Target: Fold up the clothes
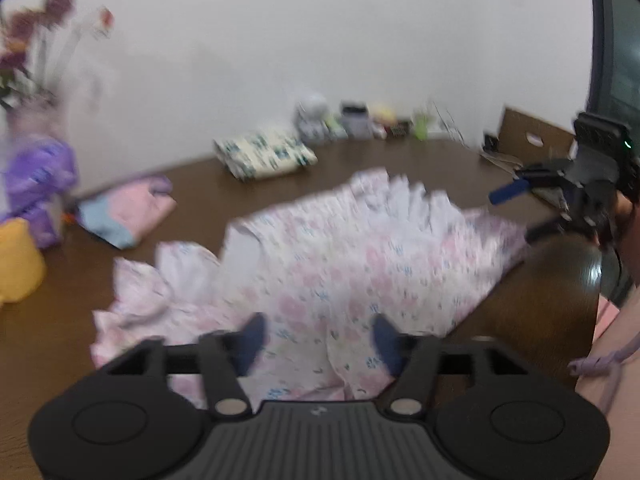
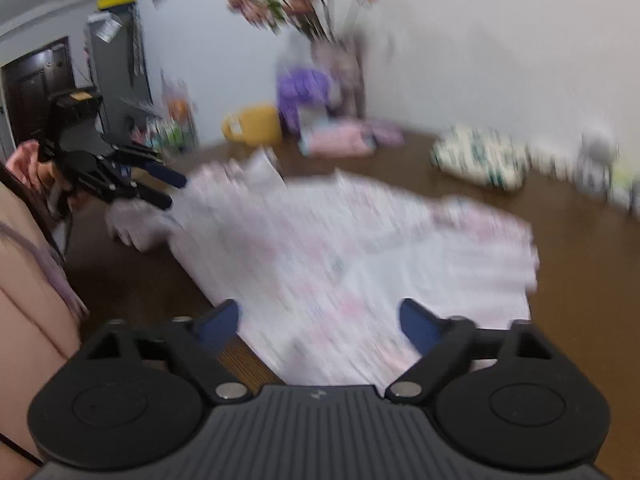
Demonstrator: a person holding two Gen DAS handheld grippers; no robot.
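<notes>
The left hand-held gripper hovers with its blue fingers spread apart over the near edge of a pink floral garment, pinching nothing. The right hand-held gripper is likewise spread wide and empty above the same garment, which lies crumpled and spread out on the dark brown worktop. Behind it, near the wall, sit a folded cream patterned cloth and a folded pink-and-blue piece. Both views are blurred.
</notes>
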